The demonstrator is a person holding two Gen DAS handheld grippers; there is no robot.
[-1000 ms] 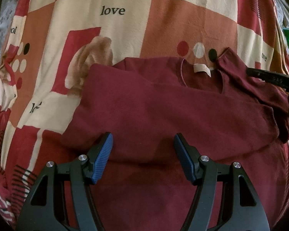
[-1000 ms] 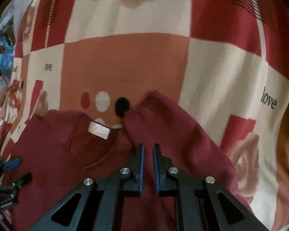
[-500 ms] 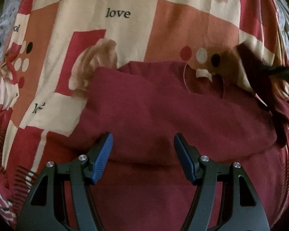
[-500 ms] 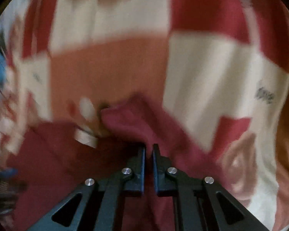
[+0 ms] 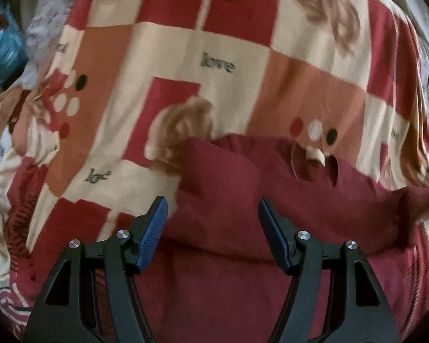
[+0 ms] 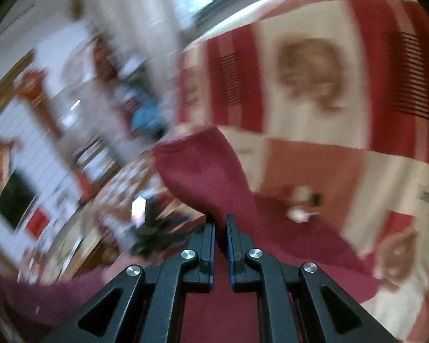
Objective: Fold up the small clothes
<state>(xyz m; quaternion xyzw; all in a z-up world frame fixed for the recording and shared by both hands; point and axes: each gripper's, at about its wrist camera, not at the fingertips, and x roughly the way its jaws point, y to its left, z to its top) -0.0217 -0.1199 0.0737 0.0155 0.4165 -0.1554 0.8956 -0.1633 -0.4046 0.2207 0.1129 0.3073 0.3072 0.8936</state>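
A dark red shirt (image 5: 243,194) lies on a patterned bedspread (image 5: 171,65), its left sleeve folded in and a white neck label (image 5: 314,154) showing. My left gripper (image 5: 211,223) is open, its blue pads apart just above the shirt's body. My right gripper (image 6: 220,223) is shut on the shirt's right sleeve (image 6: 203,171) and holds it lifted off the bed. The sleeve cuff hangs forward of the fingers. The right wrist view is blurred by motion.
The bedspread (image 6: 314,91) has red, cream and orange blocks with roses and "love" print. Room clutter and furniture (image 6: 57,143) show blurred at the left of the right wrist view. A blue item (image 5: 3,48) sits beyond the bed's far left edge.
My right gripper has lifted the right sleeve off the bed and swung left, tilting its view toward the room. The left gripper has drawn back a little, staying open.
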